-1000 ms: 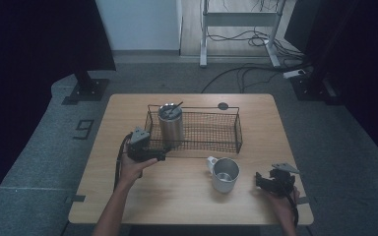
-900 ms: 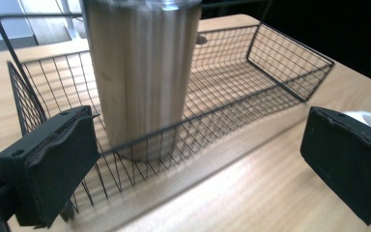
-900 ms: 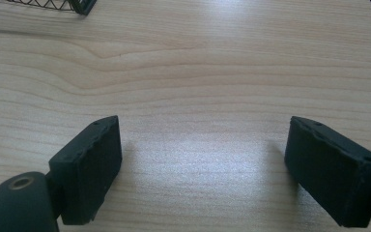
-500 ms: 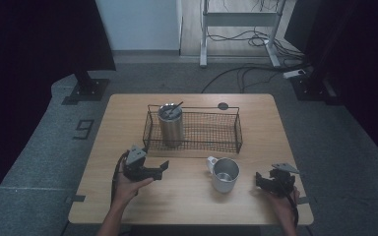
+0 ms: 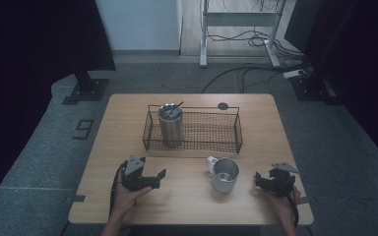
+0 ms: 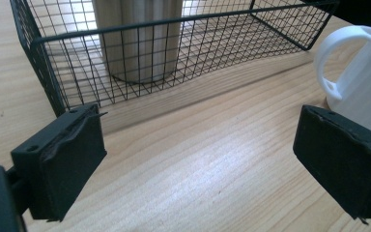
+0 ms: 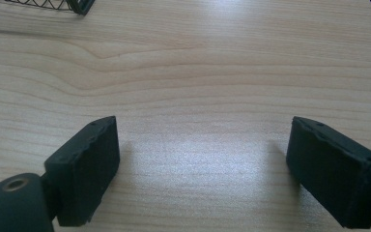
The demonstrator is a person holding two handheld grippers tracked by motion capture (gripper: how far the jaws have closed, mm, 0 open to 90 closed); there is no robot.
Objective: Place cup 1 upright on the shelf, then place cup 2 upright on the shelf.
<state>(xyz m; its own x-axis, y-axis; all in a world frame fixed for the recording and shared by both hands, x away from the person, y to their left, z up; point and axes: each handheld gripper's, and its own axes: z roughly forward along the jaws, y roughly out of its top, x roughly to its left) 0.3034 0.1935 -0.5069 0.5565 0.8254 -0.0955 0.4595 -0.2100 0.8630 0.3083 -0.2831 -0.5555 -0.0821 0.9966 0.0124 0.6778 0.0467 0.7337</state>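
Steel tumbler (image 5: 170,124) is already stood upright at the left end of the wire basket (image 5: 226,140), while the white mug (image 5: 225,173) is left on the table (image 5: 187,206) near it, between the spread, empty left gripper (image 5: 147,178), whose jaws have just been closing, and the spread, empty right gripper (image 5: 266,181), whose jaws have just been opening.

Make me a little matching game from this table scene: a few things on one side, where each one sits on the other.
Things:
1. steel tumbler
2. white mug
3. left gripper
4. right gripper

Places:
A. near table edge, right of the mug
B. standing inside the wire basket
C. on bare wood, in front of the basket
D. near table edge, left of the mug

Pairs: 1-B, 2-C, 3-D, 4-A
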